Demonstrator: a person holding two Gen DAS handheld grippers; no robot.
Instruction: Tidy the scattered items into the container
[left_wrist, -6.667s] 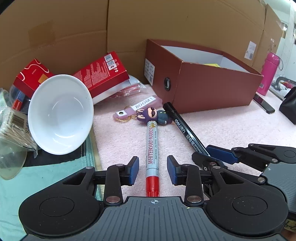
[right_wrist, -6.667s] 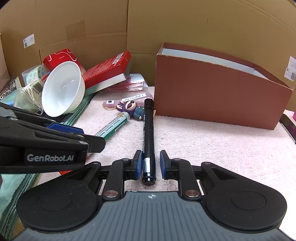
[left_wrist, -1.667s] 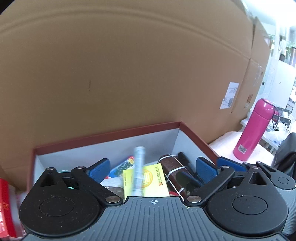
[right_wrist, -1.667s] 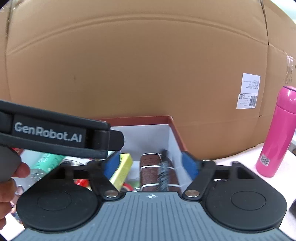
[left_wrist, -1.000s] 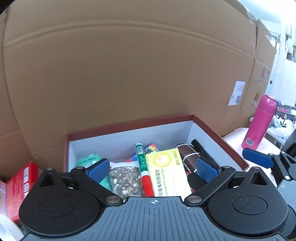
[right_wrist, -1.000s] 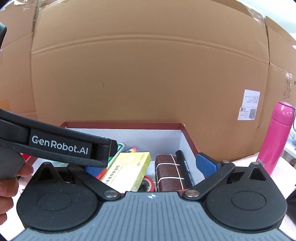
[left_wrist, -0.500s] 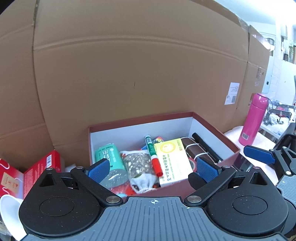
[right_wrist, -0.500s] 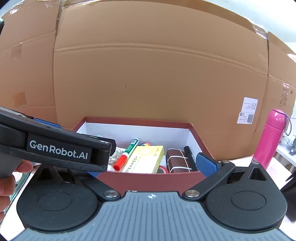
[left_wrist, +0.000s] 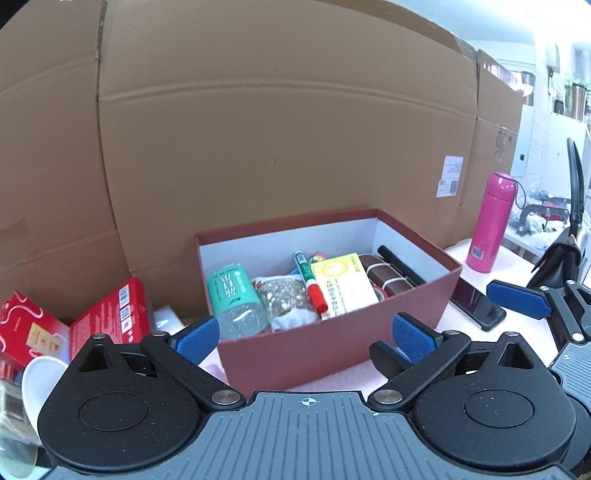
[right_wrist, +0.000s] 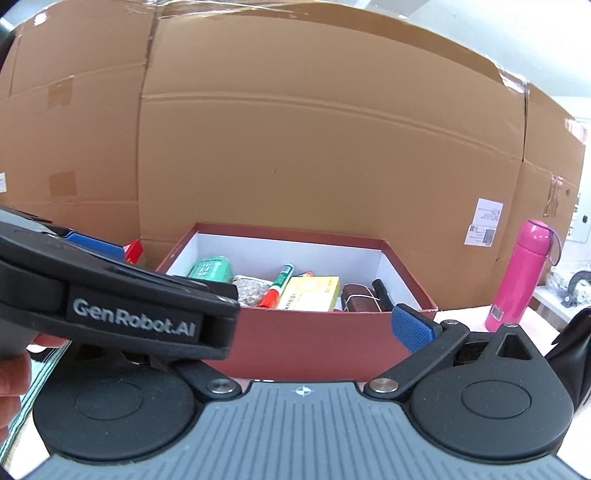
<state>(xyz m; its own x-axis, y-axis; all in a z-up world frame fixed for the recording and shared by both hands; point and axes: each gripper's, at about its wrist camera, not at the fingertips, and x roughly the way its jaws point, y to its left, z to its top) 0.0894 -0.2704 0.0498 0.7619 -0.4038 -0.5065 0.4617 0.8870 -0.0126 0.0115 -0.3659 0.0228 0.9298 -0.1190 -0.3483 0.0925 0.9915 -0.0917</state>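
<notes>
The dark red box (left_wrist: 332, 343) stands on the pink mat; it also shows in the right wrist view (right_wrist: 314, 339). Inside lie a whiteboard marker with a red cap (left_wrist: 310, 282), a black marker (left_wrist: 400, 266), a yellow packet (left_wrist: 343, 282), a green bottle (left_wrist: 231, 291) and a brown bundle (left_wrist: 384, 275). My left gripper (left_wrist: 304, 338) is open and empty in front of the box. My right gripper (right_wrist: 314, 328) is open and empty, its left finger hidden behind the left gripper's body (right_wrist: 110, 306).
Red cartons (left_wrist: 110, 317) and a white bowl (left_wrist: 40, 380) lie at the left. A black phone (left_wrist: 476, 304) lies right of the box, a pink flask (left_wrist: 489, 221) beyond it. A black bag (left_wrist: 557, 258) stands at the far right. Cardboard walls (left_wrist: 277, 129) stand behind.
Both grippers let the markers go into the box, then drew back and down from it. The box now sits farther off, its front wall in view.
</notes>
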